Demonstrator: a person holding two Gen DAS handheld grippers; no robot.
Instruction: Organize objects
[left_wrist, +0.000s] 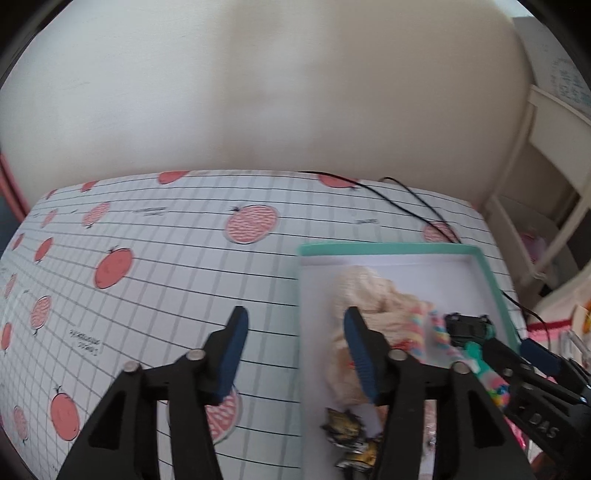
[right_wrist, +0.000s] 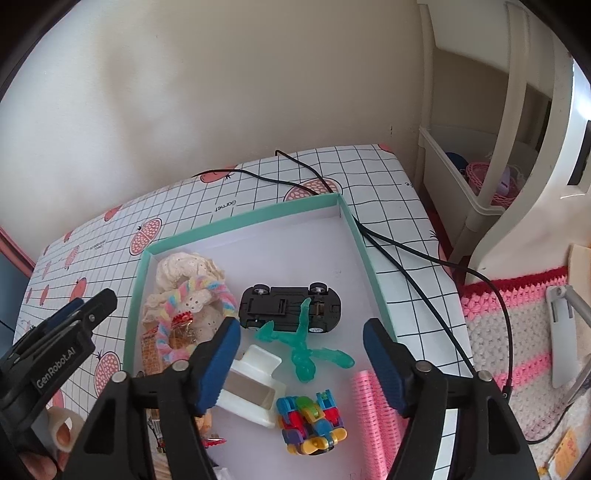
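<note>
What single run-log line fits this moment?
left gripper: open, empty | right gripper: open, above box | toy car: in box

- A plain cream wall (right_wrist: 229, 92) fills the background behind the tabletop (left_wrist: 177, 236), bare and softly lit.
- The tabletop wears a white covering with a black grid and pink-red fruit prints; its far edge meets the wall.
- A thin black cable (right_wrist: 417, 254) runs across the tabletop's far right corner and drops off the right side.
- To the right stands a white shelf unit (right_wrist: 491, 147); a pink woven basket (right_wrist: 487, 181) sits in one of its bins.
- Below it lies a crocheted mat (right_wrist: 517, 332) in pink, white and red stripes.
- Light appears to be diffuse daylight, without hard shadows.
</note>
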